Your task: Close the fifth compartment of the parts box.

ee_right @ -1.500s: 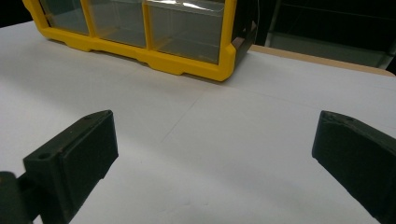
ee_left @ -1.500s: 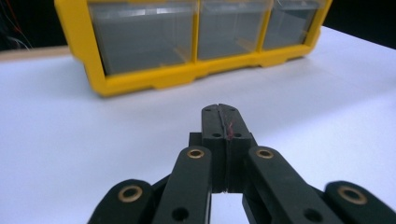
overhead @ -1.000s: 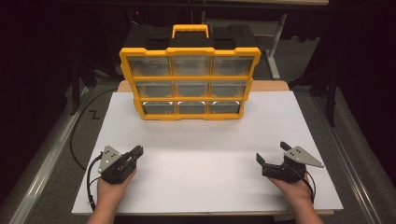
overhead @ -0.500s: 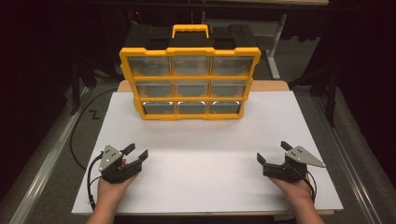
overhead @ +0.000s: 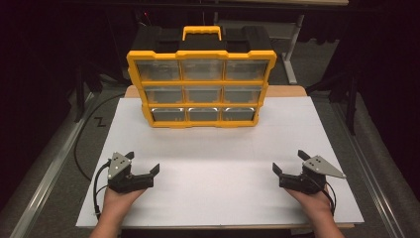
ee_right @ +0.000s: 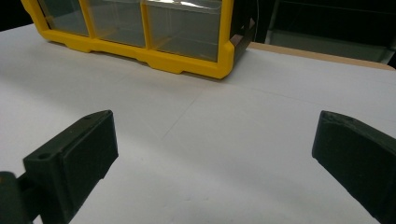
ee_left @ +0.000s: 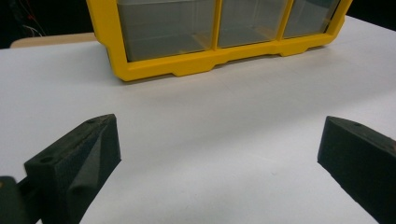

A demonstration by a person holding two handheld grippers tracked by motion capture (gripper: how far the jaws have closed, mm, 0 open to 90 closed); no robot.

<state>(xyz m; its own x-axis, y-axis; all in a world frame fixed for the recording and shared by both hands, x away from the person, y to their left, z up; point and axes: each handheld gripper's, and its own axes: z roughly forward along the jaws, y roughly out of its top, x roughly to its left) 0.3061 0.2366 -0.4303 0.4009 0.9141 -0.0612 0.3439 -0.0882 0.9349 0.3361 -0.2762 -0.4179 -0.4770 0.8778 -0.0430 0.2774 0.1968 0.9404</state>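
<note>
Both sets of fingers are spread with nothing between them, the left gripper (overhead: 144, 165) having just opened and the right gripper (overhead: 289, 162) wide. Bare white surface (overhead: 218, 163) lies ahead of them up to the yellow drawer organizer (overhead: 200, 82); its clear drawers' contents cannot be made out.

Drawer organizer (overhead: 200, 87) on table (overhead: 218, 198), claws well before it.

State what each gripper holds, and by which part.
Nothing: the left gripper, jaws just opened, and the right gripper both stand open and empty over the table.

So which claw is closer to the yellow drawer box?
Left, though only slightly. The left claw sits below the yellow drawer box, near its left corner. The right claw sits farther out, past its right edge.
</note>
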